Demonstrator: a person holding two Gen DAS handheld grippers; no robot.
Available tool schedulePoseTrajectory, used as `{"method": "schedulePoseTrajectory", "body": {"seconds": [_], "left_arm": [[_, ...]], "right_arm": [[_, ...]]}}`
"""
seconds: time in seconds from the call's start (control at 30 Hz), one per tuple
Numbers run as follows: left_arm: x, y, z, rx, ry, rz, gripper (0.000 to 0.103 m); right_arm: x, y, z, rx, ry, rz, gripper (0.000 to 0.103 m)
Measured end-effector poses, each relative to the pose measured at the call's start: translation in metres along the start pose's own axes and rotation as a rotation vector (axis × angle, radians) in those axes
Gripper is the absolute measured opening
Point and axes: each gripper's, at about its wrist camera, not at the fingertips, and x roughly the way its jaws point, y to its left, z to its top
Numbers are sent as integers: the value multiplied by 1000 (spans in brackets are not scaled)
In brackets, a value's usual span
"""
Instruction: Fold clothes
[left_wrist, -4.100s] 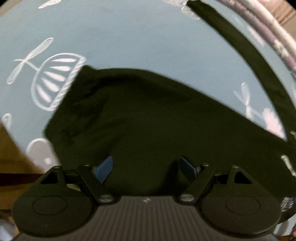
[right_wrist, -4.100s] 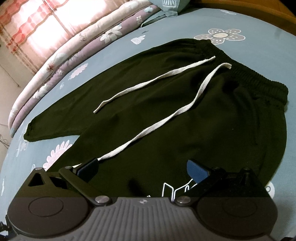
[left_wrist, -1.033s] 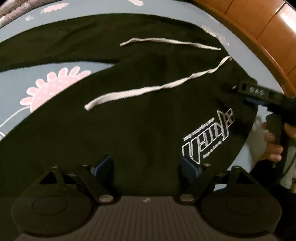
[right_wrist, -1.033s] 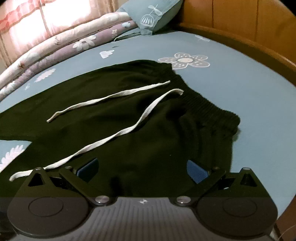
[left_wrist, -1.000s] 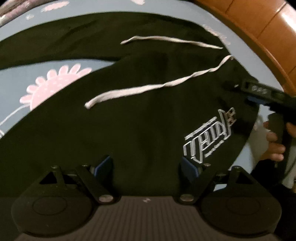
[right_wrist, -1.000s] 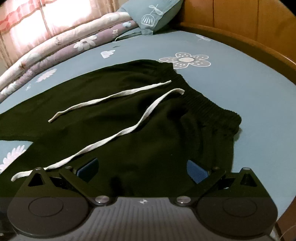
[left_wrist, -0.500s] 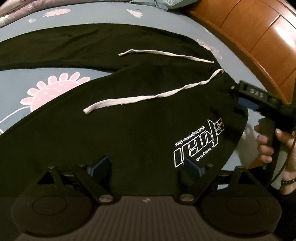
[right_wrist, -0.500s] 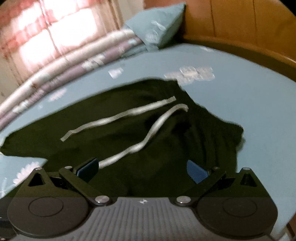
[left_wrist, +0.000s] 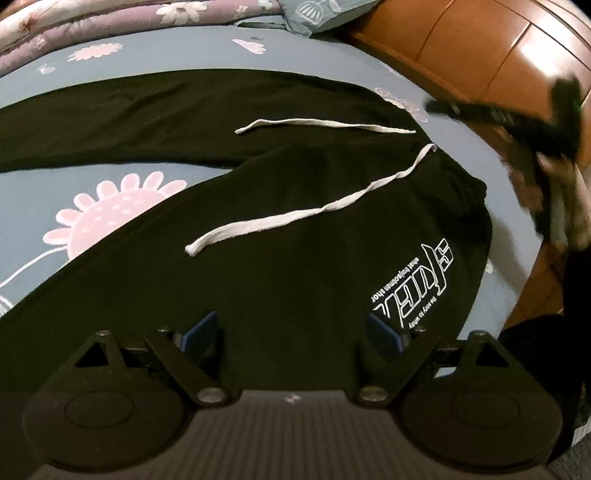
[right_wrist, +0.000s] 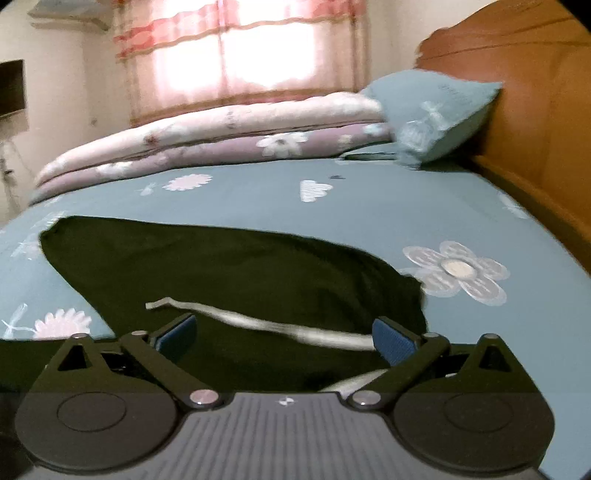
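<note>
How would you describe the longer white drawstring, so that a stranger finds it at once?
On the blue bedsheet lie black trousers. Two white cords run from the waistband; the longer drawstring crosses the nearer leg, above the white printed logo.

Far right of the left claw (left_wrist: 291, 334), the right claw (left_wrist: 517, 118) and the hand (left_wrist: 554, 192) holding it are smeared by motion blur. The black trousers (left_wrist: 277, 221) run off the picture's left edge, cuffs unseen.

A blue-grey bedsheet (right_wrist: 369, 206) printed with flowers covers the bed. Along its far edge lies a folded floral quilt (right_wrist: 207, 136), a teal pillow (right_wrist: 436, 110) leaning against the wooden headboard (right_wrist: 535, 96). Pink striped curtains (right_wrist: 236, 44) glow behind.
</note>
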Motion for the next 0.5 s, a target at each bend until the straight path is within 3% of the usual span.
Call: {"method": "schedulePoseTrajectory", "body": {"seconds": [0.13, 0.27, 0.37, 0.5], "left_arm": [[7, 1, 3, 2, 15, -18, 87], [16, 6, 8, 1, 36, -11, 87], [22, 12, 12, -14, 43, -2, 87], [24, 14, 17, -14, 41, 4, 87]], "right_arm": [[57, -54, 38, 188, 98, 132, 95], [120, -92, 45, 350, 235, 188, 95], [144, -103, 37, 367, 292, 147, 81], [136, -99, 52, 256, 237, 78, 80]]}}
